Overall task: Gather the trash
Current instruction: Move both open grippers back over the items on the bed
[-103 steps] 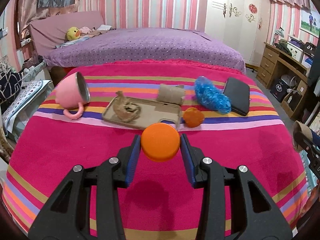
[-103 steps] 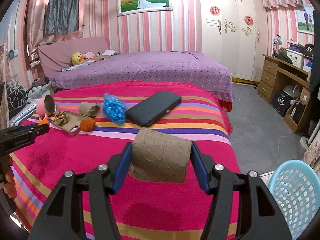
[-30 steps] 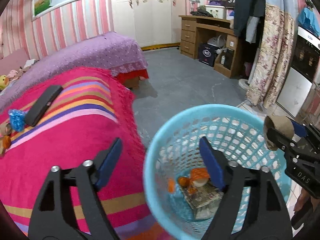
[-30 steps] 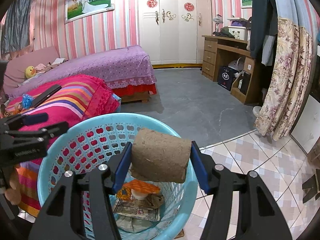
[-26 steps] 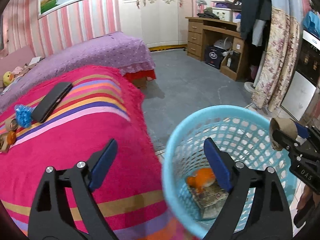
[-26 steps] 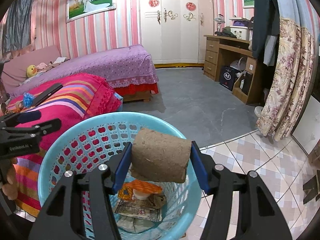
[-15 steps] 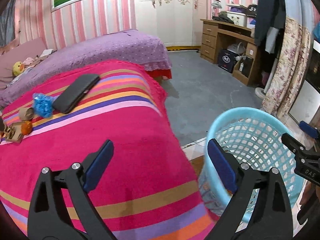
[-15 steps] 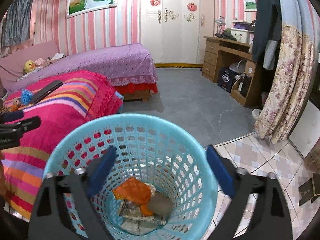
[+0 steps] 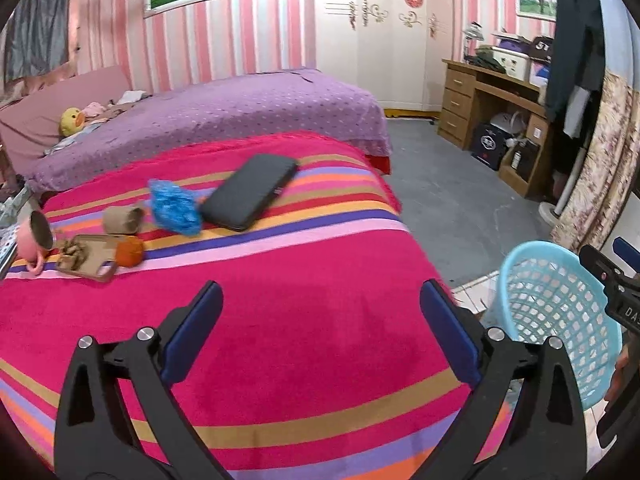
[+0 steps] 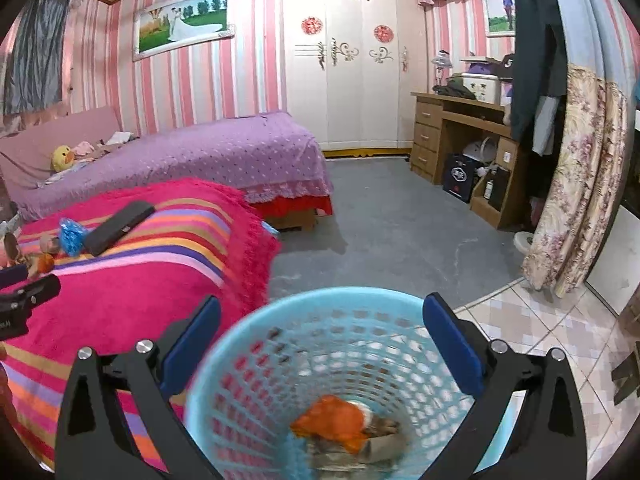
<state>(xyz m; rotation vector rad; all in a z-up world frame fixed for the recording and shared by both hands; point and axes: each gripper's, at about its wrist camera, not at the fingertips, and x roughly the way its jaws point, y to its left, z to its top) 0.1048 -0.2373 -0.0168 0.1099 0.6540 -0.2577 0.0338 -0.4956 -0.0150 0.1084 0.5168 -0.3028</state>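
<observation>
My left gripper [image 9: 320, 292] hovers over the striped pink bedspread [image 9: 304, 340], its jaws opening with nothing between them. Further up the bed lie a blue crumpled wrapper [image 9: 174, 208], a cardboard roll [image 9: 122, 219], an orange lump [image 9: 129, 250] and a brown tray [image 9: 94, 264] holding crumpled paper [image 9: 72, 248]. My right gripper [image 10: 322, 302] hangs over the light blue basket [image 10: 340, 292], jaws opening and empty. Inside the basket lie orange trash [image 10: 340, 420] and a brown roll [image 10: 384, 444]. The basket [image 9: 552, 312] stands on the floor right of the bed.
A pink mug [image 9: 34, 236] lies on its side by the tray, and a black case [image 9: 250, 190] rests beside the blue wrapper. A purple bed [image 9: 224, 120] stands behind. A wooden desk [image 10: 472, 132] and a flowered curtain [image 10: 576, 184] line the right side.
My right gripper opened and the brown roll dropped into the basket. The left gripper swung away from the basket to over the bed and its jaws spread wider.
</observation>
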